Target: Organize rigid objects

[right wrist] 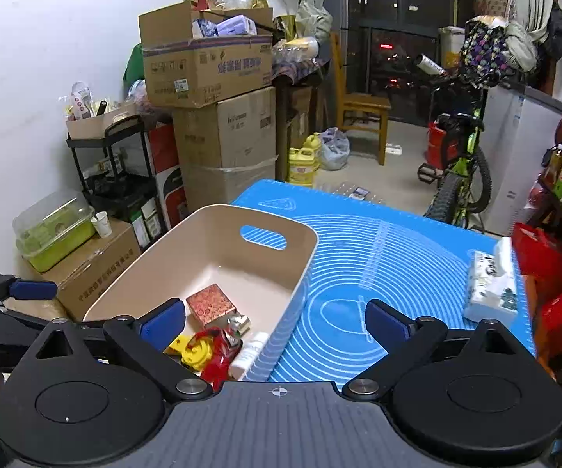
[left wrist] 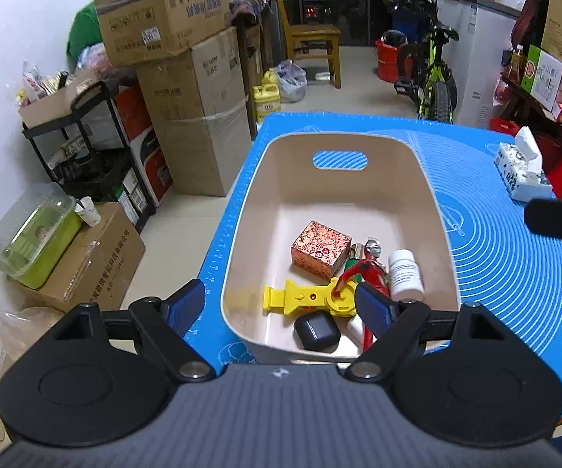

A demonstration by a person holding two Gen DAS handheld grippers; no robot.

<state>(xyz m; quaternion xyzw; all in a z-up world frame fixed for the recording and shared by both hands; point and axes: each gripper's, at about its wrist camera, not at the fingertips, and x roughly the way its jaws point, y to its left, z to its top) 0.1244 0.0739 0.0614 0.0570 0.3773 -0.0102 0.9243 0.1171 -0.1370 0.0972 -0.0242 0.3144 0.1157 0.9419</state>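
A beige bin (left wrist: pixel 343 144) (right wrist: pixel 218 214) stands on the blue mat (left wrist: pixel 515 265) (right wrist: pixel 398 257). In it lie a red patterned box (left wrist: pixel 320 249) (right wrist: pixel 210 304), a yellow plastic tool (left wrist: pixel 300 298) (right wrist: pixel 195 351), a red figure toy (left wrist: pixel 367 269) (right wrist: pixel 218 358), a white bottle (left wrist: pixel 404 273) (right wrist: pixel 251 351) and a black case (left wrist: pixel 316 329). My left gripper (left wrist: pixel 281 306) is open and empty above the bin's near end. My right gripper (right wrist: pixel 275 321) is open and empty over the bin's right wall.
A tissue pack (left wrist: pixel 523 167) (right wrist: pixel 491 284) lies at the mat's right edge. Stacked cardboard boxes (left wrist: pixel 195 97), a black cart (left wrist: pixel 93 144) and a green lidded container (left wrist: pixel 35 241) stand left of the table. A bicycle (left wrist: pixel 433 74) and wooden chair (left wrist: pixel 312 35) stand beyond.
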